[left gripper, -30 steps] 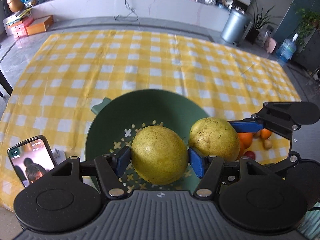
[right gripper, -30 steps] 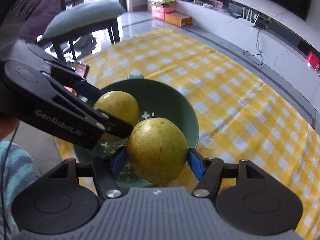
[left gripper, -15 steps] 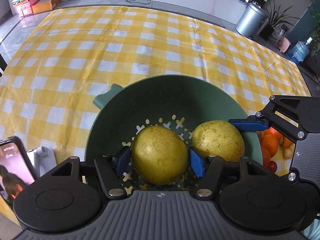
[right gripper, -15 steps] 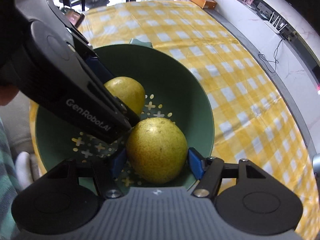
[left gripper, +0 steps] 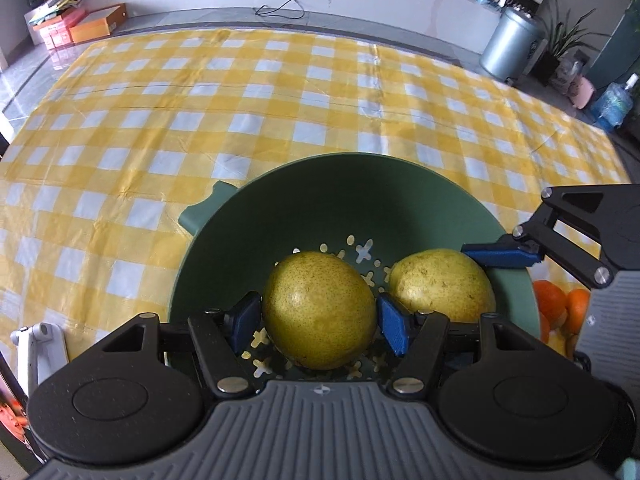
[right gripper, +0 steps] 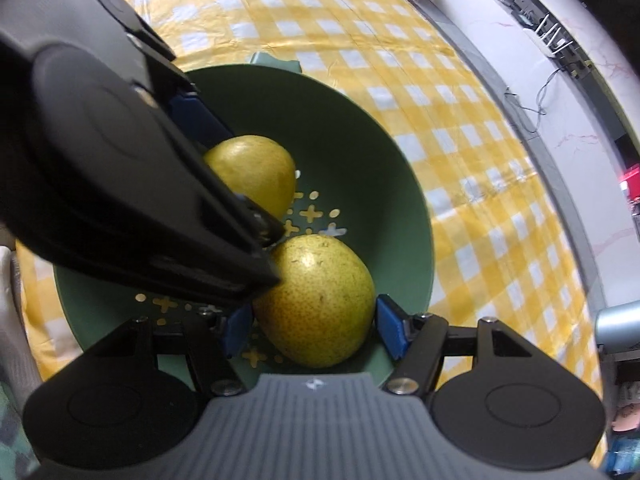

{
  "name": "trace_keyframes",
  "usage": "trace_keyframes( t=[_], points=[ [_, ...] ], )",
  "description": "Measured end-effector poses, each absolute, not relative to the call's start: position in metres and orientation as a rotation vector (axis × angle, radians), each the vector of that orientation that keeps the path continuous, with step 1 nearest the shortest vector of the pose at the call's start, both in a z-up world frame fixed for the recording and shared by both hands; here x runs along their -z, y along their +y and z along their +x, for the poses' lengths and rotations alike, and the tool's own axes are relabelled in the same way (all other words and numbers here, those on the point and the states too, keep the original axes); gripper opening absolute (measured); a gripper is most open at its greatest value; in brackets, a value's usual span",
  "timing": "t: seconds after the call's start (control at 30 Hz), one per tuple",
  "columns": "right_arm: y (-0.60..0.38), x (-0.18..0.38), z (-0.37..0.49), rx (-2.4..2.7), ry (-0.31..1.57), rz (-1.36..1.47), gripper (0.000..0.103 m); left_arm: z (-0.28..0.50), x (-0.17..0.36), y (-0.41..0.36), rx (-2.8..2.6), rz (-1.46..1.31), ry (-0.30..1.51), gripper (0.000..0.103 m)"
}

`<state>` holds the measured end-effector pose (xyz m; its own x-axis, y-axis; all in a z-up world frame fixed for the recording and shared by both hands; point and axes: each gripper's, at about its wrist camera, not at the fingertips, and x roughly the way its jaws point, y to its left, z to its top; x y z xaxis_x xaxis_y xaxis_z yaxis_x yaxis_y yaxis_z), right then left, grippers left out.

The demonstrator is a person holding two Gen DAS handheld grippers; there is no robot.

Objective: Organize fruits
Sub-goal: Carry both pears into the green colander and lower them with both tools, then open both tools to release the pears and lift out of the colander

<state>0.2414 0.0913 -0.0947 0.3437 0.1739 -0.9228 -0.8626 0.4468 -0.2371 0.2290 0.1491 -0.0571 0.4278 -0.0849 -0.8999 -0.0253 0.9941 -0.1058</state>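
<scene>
Left wrist view: left gripper clamps a speckled yellow-green pear inside the green colander; right gripper clamps another pear. Both look unblemished.

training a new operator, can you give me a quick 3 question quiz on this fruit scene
1. True or false: each gripper, left gripper and right gripper, has a pear between its pads.
2. What lies just outside the green bowl, past its rim beside the right gripper? A) oranges B) bananas C) grapes
3. Fill in: the bowl's floor is pierced with ____-shaped holes.

Key
1. True: left pear and right pear both sit low inside the bowl.
2. A, the oranges.
3. Cross.
</scene>
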Motion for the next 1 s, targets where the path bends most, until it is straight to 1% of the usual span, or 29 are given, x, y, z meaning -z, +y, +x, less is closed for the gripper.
trace_keyframes(
  t=[0.37, 0.5, 0.67, 0.73, 0.77, 0.8, 1.0],
  points=[
    [0.088, 0.109, 0.242, -0.844, 0.999, -0.831, 0.063, 0.235, 0.064, 0.139, 0.013, 0.003, 1.156, 0.073],
    [0.086, 0.108, 0.242, -0.851, 1.004, -0.825, 0.063, 0.232, 0.061, 0.141, 0.031, -0.003, 1.131, 0.078],
    [0.082, 0.109, 0.246, -0.854, 1.022, -0.809, 0.063, 0.226, 0.056, 0.147, 0.042, -0.045, 1.103, 0.079],
    [0.082, 0.105, 0.248, -0.843, 1.014, -0.792, 0.066, 0.222, 0.051, 0.149, 0.038, -0.065, 1.082, 0.08],
    [0.083, 0.101, 0.252, -0.835, 0.989, -0.78, 0.074, 0.22, 0.048, 0.15, 0.033, -0.073, 1.07, 0.08],
    [0.081, 0.095, 0.254, -0.829, 0.969, -0.766, 0.078, 0.219, 0.046, 0.151, 0.028, -0.08, 1.061, 0.081],
    [0.067, 0.067, 0.265, -0.8, 0.957, -0.657, 0.078, 0.201, 0.029, 0.15, 0.008, -0.129, 1.009, 0.081]
  ],
)
